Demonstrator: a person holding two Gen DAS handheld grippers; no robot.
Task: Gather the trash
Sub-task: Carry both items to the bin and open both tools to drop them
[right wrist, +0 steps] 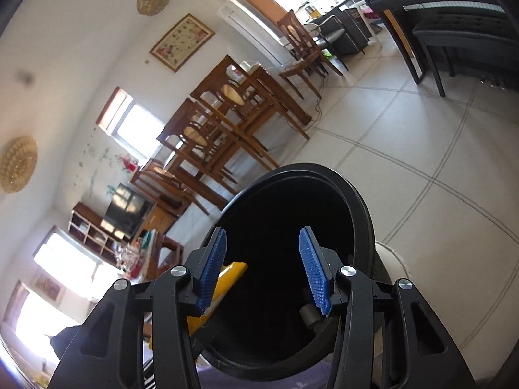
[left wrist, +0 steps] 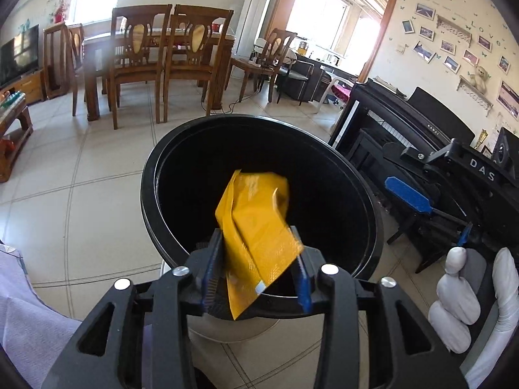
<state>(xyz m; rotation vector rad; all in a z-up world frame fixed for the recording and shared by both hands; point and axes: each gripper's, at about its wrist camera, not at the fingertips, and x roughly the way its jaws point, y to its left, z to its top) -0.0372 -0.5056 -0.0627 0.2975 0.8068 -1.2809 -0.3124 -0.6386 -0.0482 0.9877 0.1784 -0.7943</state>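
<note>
A round black trash bin stands on the tiled floor, and both grippers hang over its mouth. A crumpled yellow padded envelope spans the gap of my left gripper. Its edges lie against both blue pads, and its top leans into the bin. My right gripper stands open over the bin's rim with nothing between its pads. The left wrist view has that right gripper at the right, held by a white-gloved hand. The envelope peeks out behind one finger in the right wrist view.
A wooden dining table with chairs stands beyond the bin. A black piano and bench are at the right. A TV on a low cabinet is at the far left. Pale floor tiles surround the bin.
</note>
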